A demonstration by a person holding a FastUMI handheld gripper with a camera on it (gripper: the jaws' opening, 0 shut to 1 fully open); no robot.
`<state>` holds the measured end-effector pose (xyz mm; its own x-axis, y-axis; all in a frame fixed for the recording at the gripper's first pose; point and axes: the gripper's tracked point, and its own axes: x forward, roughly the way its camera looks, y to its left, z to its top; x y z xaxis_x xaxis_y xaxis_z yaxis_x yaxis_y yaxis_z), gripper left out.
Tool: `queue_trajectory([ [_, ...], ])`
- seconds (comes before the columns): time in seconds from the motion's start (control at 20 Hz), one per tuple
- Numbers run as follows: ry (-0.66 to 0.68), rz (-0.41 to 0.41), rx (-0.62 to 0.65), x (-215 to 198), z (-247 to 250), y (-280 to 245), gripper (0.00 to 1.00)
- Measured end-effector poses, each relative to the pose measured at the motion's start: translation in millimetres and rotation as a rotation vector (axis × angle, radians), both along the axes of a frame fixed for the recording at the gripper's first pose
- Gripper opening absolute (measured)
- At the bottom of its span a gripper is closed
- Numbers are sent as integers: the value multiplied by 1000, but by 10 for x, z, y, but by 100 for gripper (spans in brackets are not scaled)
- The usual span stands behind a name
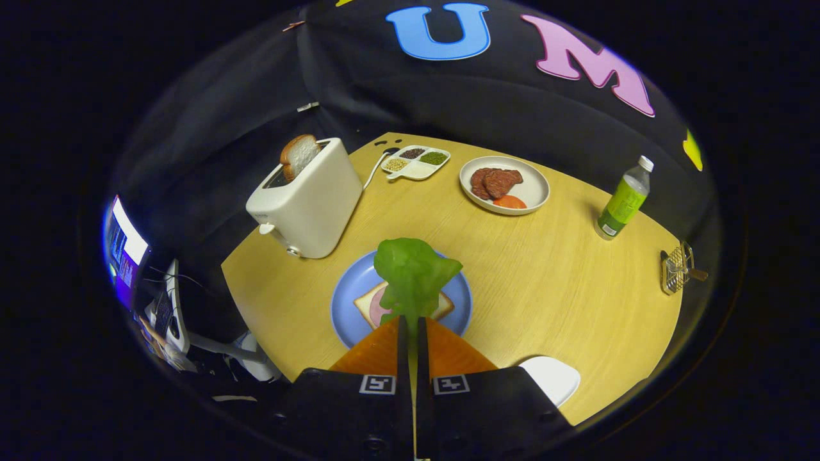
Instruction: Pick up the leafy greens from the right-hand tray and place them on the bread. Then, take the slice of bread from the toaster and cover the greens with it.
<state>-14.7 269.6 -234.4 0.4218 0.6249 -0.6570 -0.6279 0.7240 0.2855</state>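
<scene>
My gripper is shut on the stem end of the leafy greens, a bright green lettuce leaf that sticks up just ahead of the orange fingers. The leaf hangs above a blue plate holding a slice of bread with a pink slice on top, partly hidden by the leaf. Beyond the plate to the left stands a white toaster with a slice of bread poking out of its slot.
A white plate with meat and a tomato slice sits at the back. A divided dish of seeds lies behind the toaster. A green-labelled bottle stands at the right, and a small wire object lies near the right edge. A white dish sits beside my right finger.
</scene>
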Motion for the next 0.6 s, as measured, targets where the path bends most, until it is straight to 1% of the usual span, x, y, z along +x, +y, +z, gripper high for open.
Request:
queue_trajectory([
  [0.15, 5, 29, -13, -5, -28, 198, 7],
  [0.25, -8, 27, -42, 39, -73, 243, 7],
  [0.3, -16, 18, -55, 59, -98, 251, 12],
  [0.35, -25, 6, -73, 97, -111, 230, 22],
  [0.5, -49, -18, -72, 139, -67, 226, 42],
  [0.6, -50, -30, -64, 140, -23, 197, 47],
])
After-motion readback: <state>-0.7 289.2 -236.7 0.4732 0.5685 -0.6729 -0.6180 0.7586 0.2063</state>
